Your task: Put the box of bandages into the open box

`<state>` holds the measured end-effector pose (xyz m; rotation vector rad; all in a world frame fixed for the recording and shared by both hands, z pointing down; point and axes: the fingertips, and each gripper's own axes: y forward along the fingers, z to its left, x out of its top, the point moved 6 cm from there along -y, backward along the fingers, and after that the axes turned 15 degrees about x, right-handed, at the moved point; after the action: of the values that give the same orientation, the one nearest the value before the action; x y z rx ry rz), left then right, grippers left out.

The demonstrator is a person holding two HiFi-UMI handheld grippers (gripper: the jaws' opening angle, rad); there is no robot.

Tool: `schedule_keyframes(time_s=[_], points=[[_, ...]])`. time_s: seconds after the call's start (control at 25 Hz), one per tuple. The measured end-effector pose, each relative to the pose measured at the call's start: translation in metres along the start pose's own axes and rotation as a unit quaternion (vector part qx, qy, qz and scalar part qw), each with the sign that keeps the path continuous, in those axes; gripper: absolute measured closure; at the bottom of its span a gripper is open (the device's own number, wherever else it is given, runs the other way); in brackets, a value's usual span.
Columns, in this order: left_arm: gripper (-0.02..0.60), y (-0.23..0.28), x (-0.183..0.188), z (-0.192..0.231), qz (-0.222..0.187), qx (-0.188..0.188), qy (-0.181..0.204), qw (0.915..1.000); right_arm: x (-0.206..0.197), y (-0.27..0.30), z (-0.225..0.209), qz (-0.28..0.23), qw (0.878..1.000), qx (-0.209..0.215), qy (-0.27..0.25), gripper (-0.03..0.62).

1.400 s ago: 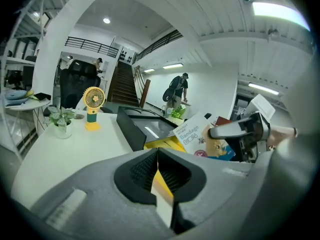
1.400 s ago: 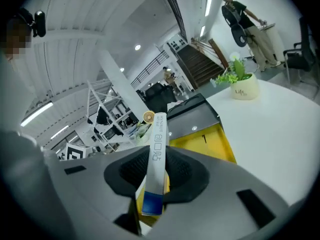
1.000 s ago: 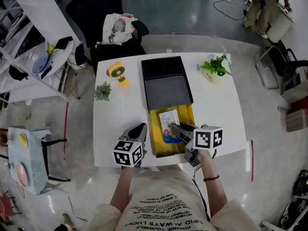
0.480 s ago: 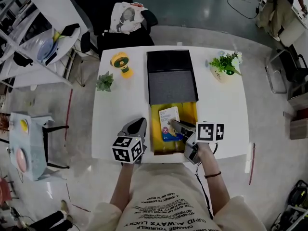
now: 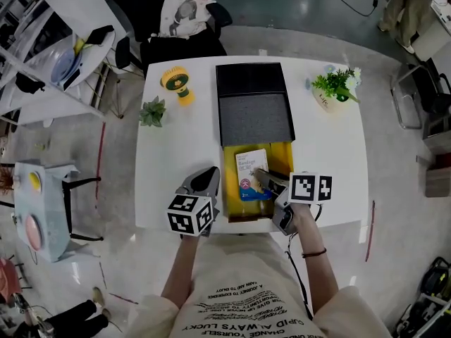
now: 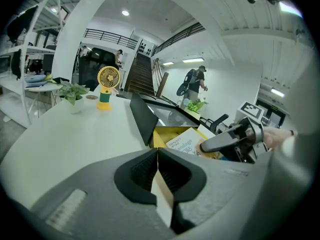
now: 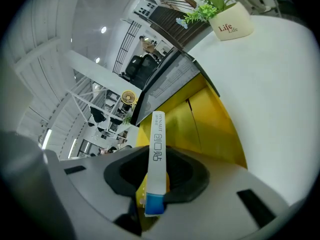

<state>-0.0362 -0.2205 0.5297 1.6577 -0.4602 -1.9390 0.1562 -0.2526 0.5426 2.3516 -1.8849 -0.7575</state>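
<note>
The open box [image 5: 279, 162] lies in the middle of the white table, with a yellow inside and its black lid [image 5: 254, 97] folded back. My right gripper [image 5: 259, 177] is shut on the box of bandages [image 5: 249, 171], a flat white carton with a blue end, and holds it over the yellow inside. The right gripper view shows the carton [image 7: 157, 144] edge-on between the pads, above the yellow floor [image 7: 200, 119]. My left gripper [image 5: 207, 174] rests shut and holding nothing on the table just left of the box. From the left gripper view, the carton [image 6: 184, 143] is visible in the right gripper [image 6: 220, 141].
A yellow desk fan [image 5: 173, 84] and a small green plant [image 5: 151, 111] stand at the table's far left. A potted plant [image 5: 332, 86] stands at the far right. Chairs and a side table [image 5: 67, 65] surround the table; a person stands in the far background [image 6: 192, 81].
The head camera has shifted a little. My right gripper still holds the carton over the yellow inside, in much the same place. The left gripper has not moved on the table.
</note>
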Motion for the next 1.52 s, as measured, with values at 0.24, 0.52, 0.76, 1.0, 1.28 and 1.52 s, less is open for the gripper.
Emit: schedule_keyframes(time_s=[0.24, 0.52, 0.76, 1.0, 1.28, 1.52], points=[[0.558, 0.003, 0.003, -0.004, 0.01, -0.019, 0.005, 0.9998, 0.0, 0.003, 0.003, 0.008, 0.999, -0.031, -0.006, 0.503], [0.558, 0.006, 0.003, -0.004, 0.017, -0.03, 0.015, 0.9993, 0.0, 0.008, 0.002, 0.026, 0.996, -0.08, -0.041, 0.479], [0.558, 0.007, 0.006, -0.003, 0.019, -0.036, 0.02, 0.999, -0.002, 0.013, 0.0, 0.045, 0.99, -0.118, -0.063, 0.433], [0.56, 0.008, 0.006, -0.003, 0.022, -0.039, 0.036, 0.9984, -0.005, 0.017, 0.003, 0.065, 0.982, -0.147, -0.099, 0.4], [0.56, 0.007, 0.006, -0.006, 0.023, -0.046, 0.039, 0.9979, -0.007, 0.021, 0.007, 0.065, 0.977, -0.165, -0.122, 0.365], [0.558, 0.005, 0.006, -0.005, 0.02, -0.051, 0.041, 0.9977, -0.007, 0.019, 0.011, 0.043, 0.972, -0.184, -0.139, 0.35]])
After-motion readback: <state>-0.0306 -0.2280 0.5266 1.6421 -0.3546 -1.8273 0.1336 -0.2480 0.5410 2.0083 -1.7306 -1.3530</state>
